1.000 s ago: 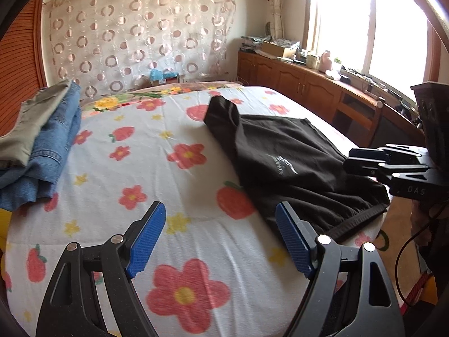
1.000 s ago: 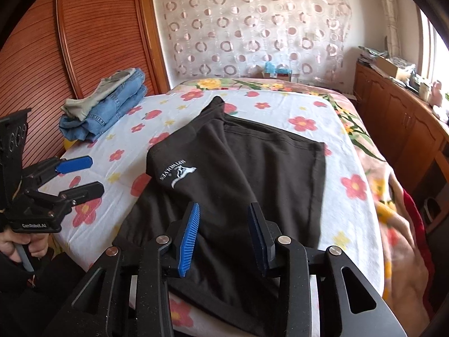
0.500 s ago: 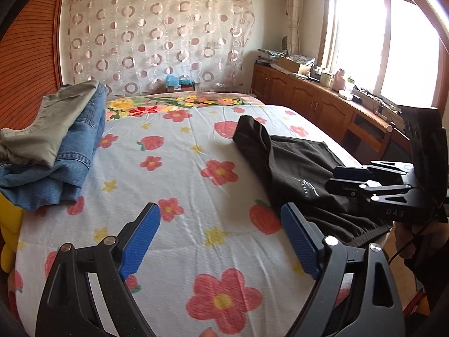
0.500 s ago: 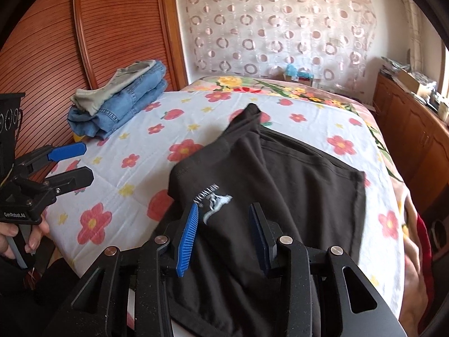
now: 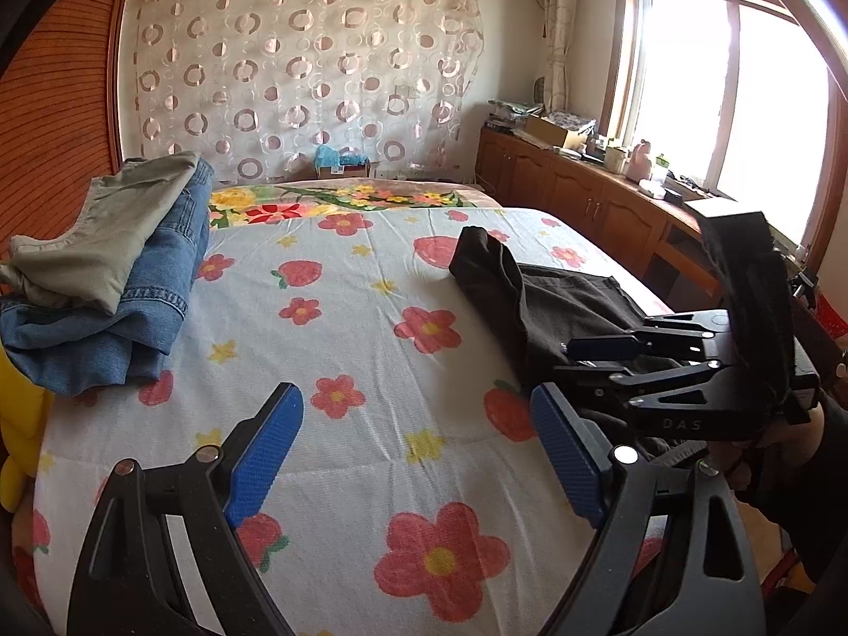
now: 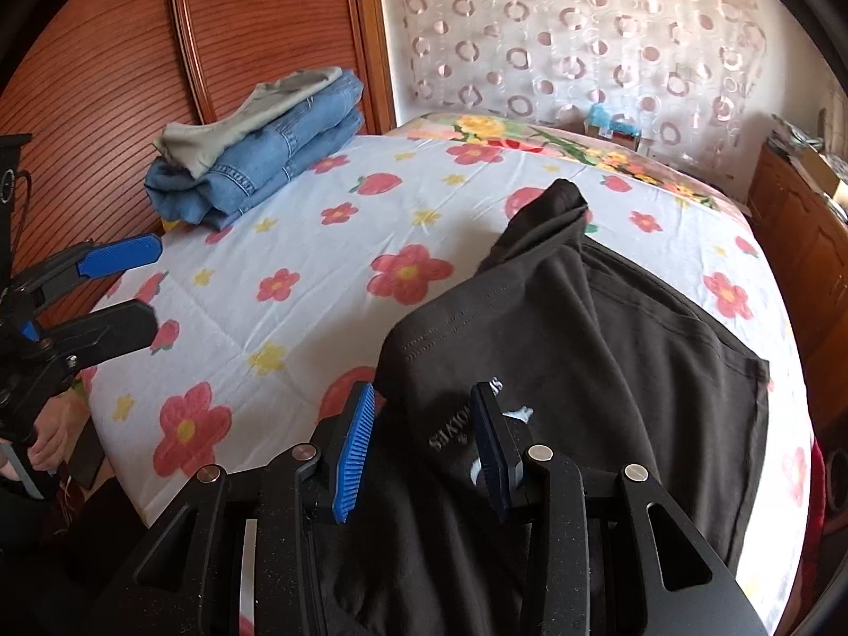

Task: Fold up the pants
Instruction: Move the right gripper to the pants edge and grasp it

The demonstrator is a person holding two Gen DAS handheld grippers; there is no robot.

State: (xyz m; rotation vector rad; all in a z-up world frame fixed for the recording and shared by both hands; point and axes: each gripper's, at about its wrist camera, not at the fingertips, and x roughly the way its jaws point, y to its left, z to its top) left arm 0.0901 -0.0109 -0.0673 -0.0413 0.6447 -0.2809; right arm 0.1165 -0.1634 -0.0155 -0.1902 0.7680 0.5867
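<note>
Black pants (image 6: 599, 350) with a white logo lie partly folded on the right half of the flowered bed; they also show in the left wrist view (image 5: 535, 302). My right gripper (image 6: 421, 445) is open, low over the pants' near left edge by the logo. In the left wrist view the right gripper (image 5: 583, 358) hovers over the pants' near part. My left gripper (image 5: 416, 450) is wide open and empty above bare bedsheet, left of the pants; it shows at the bed's left edge in the right wrist view (image 6: 127, 286).
A stack of folded blue jeans (image 5: 106, 328) with a grey-green garment (image 5: 106, 233) on top sits at the bed's left side, also in the right wrist view (image 6: 265, 153). A wooden wardrobe (image 6: 106, 79) stands left. Wooden cabinets (image 5: 583, 206) run along the window at right.
Both grippers have drawn back and risen from the pants toward the near edge of the bed. The left gripper has swung left over bare sheet. Both stay open.
</note>
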